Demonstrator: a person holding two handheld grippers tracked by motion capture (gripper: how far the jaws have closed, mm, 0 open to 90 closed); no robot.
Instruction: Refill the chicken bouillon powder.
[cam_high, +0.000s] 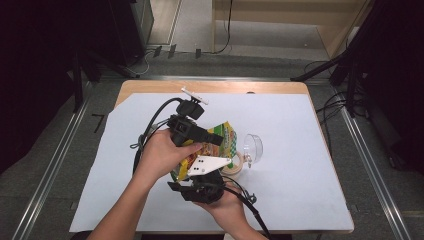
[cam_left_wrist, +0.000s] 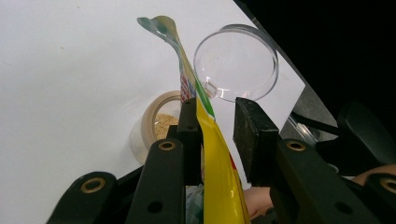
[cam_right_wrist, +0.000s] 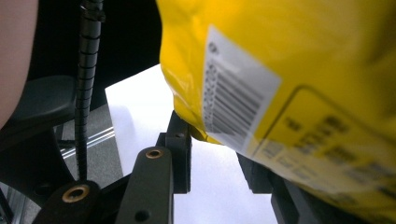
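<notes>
White paper covers the table (cam_high: 300, 200), where the yellow pouch (cam_left_wrist: 219, 177), long axis running away between the left gripper (cam_left_wrist: 217, 121) jaws and untouched by one pad, tips its mouth toward the small jar (cam_left_wrist: 156, 123) just beyond, while the right gripper (cam_right_wrist: 219, 154) clasps its bottom end.

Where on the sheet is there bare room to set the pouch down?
The white sheet is bare right of the clear lid out to its right edge, along the far strip, and on the left side. It is crowded mid-table: yellow pouch, open jar, left gripper and right gripper bunch together there.
</notes>
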